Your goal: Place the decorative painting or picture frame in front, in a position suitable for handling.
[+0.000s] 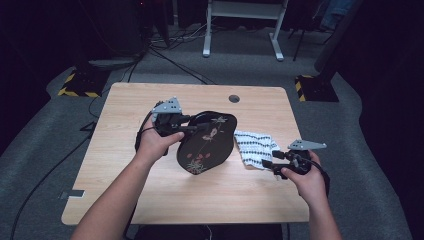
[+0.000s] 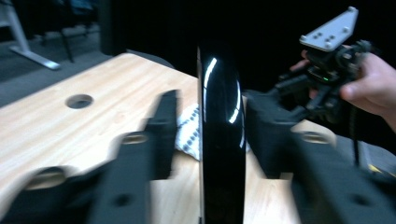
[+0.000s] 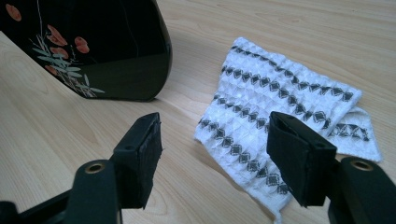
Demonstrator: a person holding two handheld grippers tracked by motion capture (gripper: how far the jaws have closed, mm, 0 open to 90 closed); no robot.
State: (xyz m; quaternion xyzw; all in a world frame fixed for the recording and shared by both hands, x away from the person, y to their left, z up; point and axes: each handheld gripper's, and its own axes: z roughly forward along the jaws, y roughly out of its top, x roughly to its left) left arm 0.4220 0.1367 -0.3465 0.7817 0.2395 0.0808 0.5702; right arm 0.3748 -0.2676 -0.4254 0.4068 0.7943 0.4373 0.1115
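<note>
The left gripper point(image 1: 192, 129) has its fingers point(image 2: 163, 126) standing apart on either side of the rim of a black lacquered tray point(image 1: 207, 142), not visibly pressing it; the tray stands on edge at mid-tabletop point(image 1: 150, 200). The right gripper point(image 1: 269, 164) has its fingers point(image 3: 140, 154) wide apart and empty, with the patterned cloth point(image 1: 255, 147) lying flat just ahead at about 11 o'clock, nearer this hand.

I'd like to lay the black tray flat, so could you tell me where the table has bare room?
The table is bare along its near edge and on its left half, left of the left gripper. The far strip by the round hole is free too. It is crowded mid-right: the black tray, the patterned cloth and the right gripper.
</note>
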